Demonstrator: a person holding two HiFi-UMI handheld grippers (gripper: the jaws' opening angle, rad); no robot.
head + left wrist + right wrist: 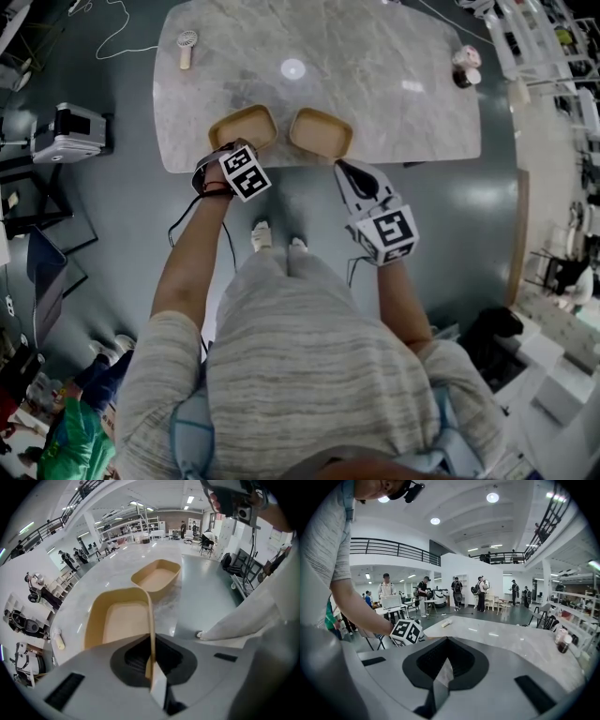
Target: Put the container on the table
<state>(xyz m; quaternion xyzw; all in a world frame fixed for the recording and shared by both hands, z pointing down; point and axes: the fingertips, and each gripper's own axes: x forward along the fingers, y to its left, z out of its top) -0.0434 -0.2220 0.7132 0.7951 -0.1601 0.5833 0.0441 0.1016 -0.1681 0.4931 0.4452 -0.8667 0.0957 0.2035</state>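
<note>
Two tan oval containers are at the near edge of the marble table (375, 103). My left gripper (223, 152) points steeply down and is shut on the near rim of the left container (244, 127). In the left gripper view that thin rim (151, 630) runs between the jaws of the left gripper (151, 654), with the left container's bowl (119, 620) just beyond. The second container (321, 131) (157, 576) sits right beside it. My right gripper (347, 171) (442, 667) is shut on nothing, just off the table's near edge.
A small hand fan (187, 47) lies at the table's far left. Small jars (466, 67) stand at its far right corner. The person's feet (278, 239) are below the table edge. A grey box (67, 131) sits on the floor to the left, and shelves (553, 47) stand to the right.
</note>
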